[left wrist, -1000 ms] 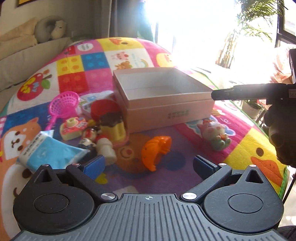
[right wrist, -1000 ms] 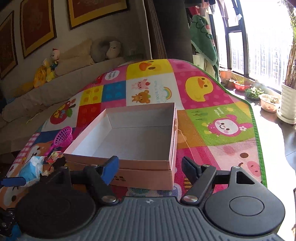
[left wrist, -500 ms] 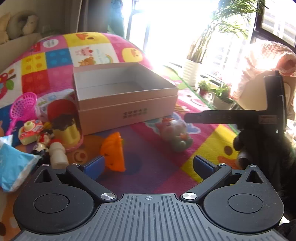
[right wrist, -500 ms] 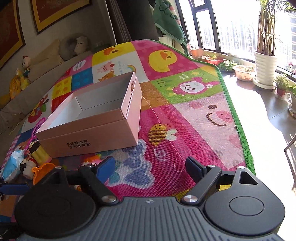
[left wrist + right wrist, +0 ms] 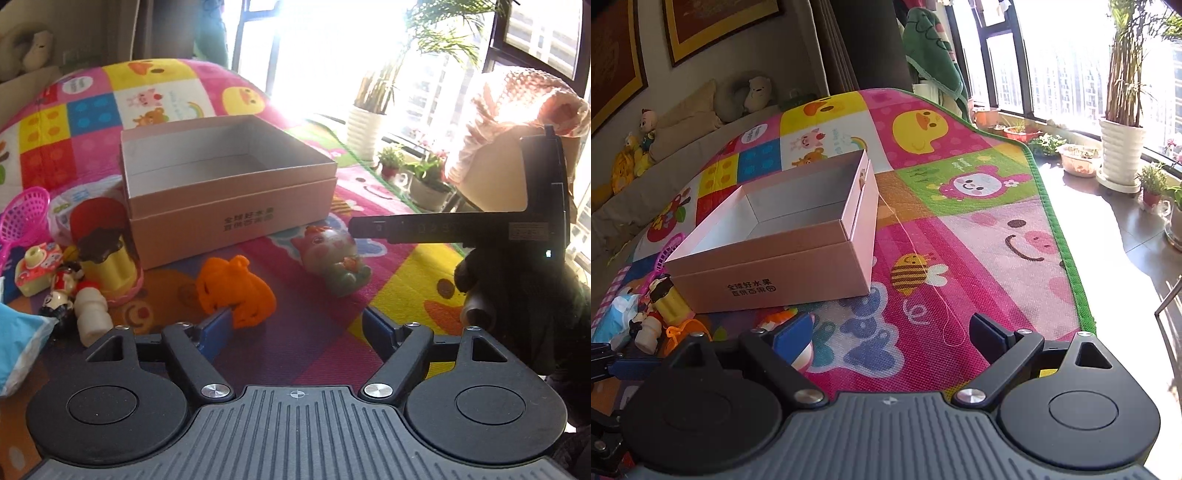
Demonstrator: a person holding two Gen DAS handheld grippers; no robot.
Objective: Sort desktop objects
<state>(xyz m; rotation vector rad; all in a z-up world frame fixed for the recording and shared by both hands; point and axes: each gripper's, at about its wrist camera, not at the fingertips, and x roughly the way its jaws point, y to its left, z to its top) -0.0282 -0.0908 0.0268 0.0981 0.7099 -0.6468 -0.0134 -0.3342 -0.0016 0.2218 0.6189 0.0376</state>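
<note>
An open, empty pink box [image 5: 236, 206] stands on the colourful play mat [image 5: 325, 343]; it also shows in the right wrist view [image 5: 783, 254]. My left gripper [image 5: 295, 328] is open, with its left finger just beside an orange toy [image 5: 236, 291]. A pink-and-green cat figure [image 5: 336, 262] lies right of that toy. My right gripper [image 5: 890, 332] is open and empty, low over the mat to the right of the box, with a small figure [image 5: 775, 321] behind its left finger. From the left wrist view the right gripper's side [image 5: 458, 229] reaches in over the mat.
Left of the box lie a yellow pudding toy [image 5: 107, 262], a pink net scoop [image 5: 22, 218], a toy camera [image 5: 37, 266], small figures [image 5: 62, 291], a white bottle toy [image 5: 90, 317] and a blue packet [image 5: 18, 347]. Potted plants [image 5: 1119, 155] stand on the floor past the mat's green edge.
Both grippers swung right and lowered. The orange toy now sits by my left finger. The right view moved from over the box to the mat at its right.
</note>
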